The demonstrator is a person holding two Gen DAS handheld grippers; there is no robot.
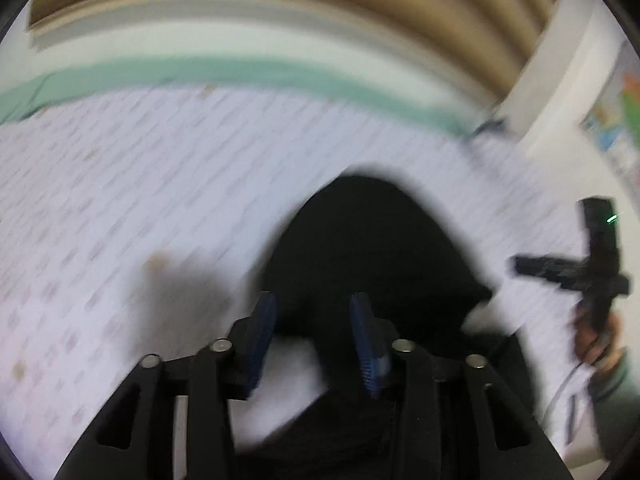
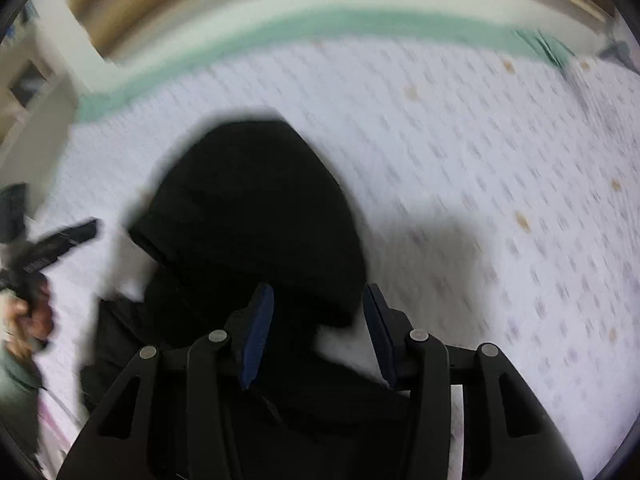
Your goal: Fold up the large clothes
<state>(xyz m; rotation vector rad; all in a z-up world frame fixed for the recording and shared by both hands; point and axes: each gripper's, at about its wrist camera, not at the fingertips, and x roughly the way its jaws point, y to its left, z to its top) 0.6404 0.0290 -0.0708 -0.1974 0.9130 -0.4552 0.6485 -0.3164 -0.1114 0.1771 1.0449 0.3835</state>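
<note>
A black fabric garment (image 1: 360,248) lies bunched on a white bed sheet with small pale prints (image 1: 120,184), edged by a mint-green band (image 1: 240,76); the left gripper (image 1: 314,340) gapes empty above it. From the right wrist, the right gripper (image 2: 318,332) also stands open over the garment (image 2: 248,208), tan wall (image 2: 160,4) behind.

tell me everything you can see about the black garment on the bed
The black garment is a dark, matte, soft-looking cloth, its detail lost to blur. It lies bunched on the white patterned bedsheet, with a rounded, hood-like hump at the far end and flatter folds nearer the cameras. The left gripper and right gripper both hang over its near part with jaws apart; neither pair of blue pads presses the cloth. Only the sheet visibly touches it.
</note>
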